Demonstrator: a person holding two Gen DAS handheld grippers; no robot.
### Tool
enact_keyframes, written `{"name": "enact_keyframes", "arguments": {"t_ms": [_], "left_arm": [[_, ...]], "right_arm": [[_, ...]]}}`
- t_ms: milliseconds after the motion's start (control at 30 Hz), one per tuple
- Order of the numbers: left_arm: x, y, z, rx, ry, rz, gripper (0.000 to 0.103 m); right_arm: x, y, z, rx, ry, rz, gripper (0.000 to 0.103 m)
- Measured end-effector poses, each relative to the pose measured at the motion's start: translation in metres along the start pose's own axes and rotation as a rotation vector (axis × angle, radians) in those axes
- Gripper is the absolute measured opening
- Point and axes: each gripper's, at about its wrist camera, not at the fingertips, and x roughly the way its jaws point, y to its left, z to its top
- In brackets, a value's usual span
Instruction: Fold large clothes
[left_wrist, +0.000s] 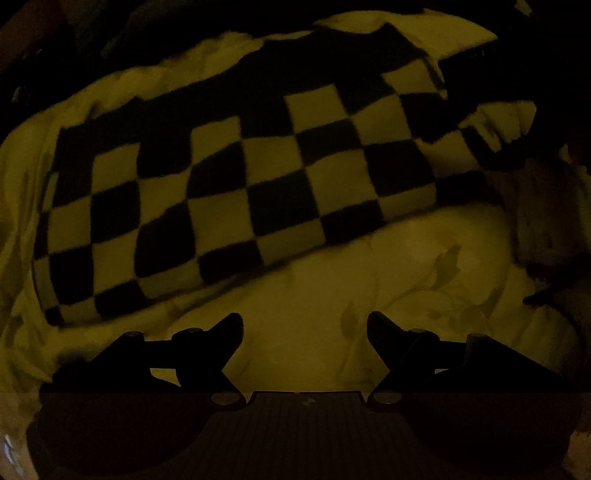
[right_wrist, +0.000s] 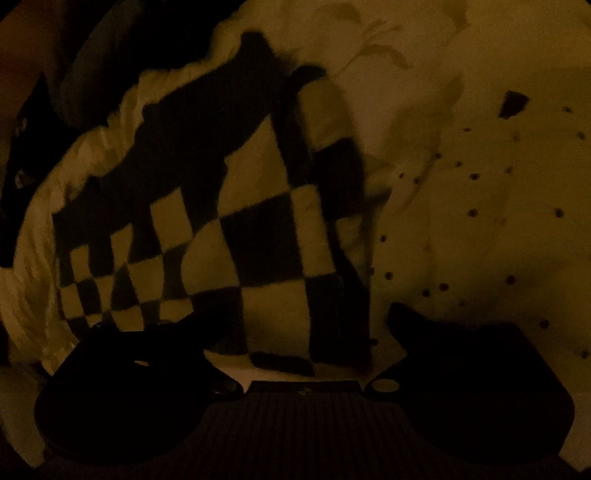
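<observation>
I see both jaws spread wide, gripping nothing: left gripper (left_wrist: 306, 325) over bedding (left_wrist: 369, 295), right gripper (right_wrist: 306, 325) above the checkered garment (right_wrist: 258, 236).

No text, label, brand, number or sign can be read in either view. Only patterns are seen in the dim light: dark and light squares on the checkered garment (left_wrist: 240, 177), faint leaf prints on the bedsheet (left_wrist: 424, 295), and small dark dots on a pale cloth (right_wrist: 498, 221) at the right of the right wrist view.
</observation>
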Motion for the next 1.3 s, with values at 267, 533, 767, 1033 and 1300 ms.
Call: {"name": "enact_keyframes", "arguments": {"t_ms": [267,533,767,1033,1300], "left_arm": [[0.010,0.005,0.000,0.010,0.025,0.001,0.103],[0.010,0.008,0.004,-0.012,-0.017,-0.099,0.103],[0.015,0.001,0.009,0.008,-0.003,-0.113,0.103],[0.015,0.002,0.004,0.044,0.004,-0.116,0.103],[0.008,-0.022,0.010,0.265,-0.085,-0.062,0.103]], "right_arm": [[0.017,0.026,-0.005,-0.077,0.009,-0.094,0.100],[0.016,0.029,-0.006,-0.054,0.030,-0.071,0.100],[0.014,0.028,0.000,-0.009,0.056,-0.013,0.101],[0.035,0.020,0.002,0.123,0.111,0.026,0.098],[0.031,-0.005,0.011,0.309,0.089,0.124,0.072]]}}
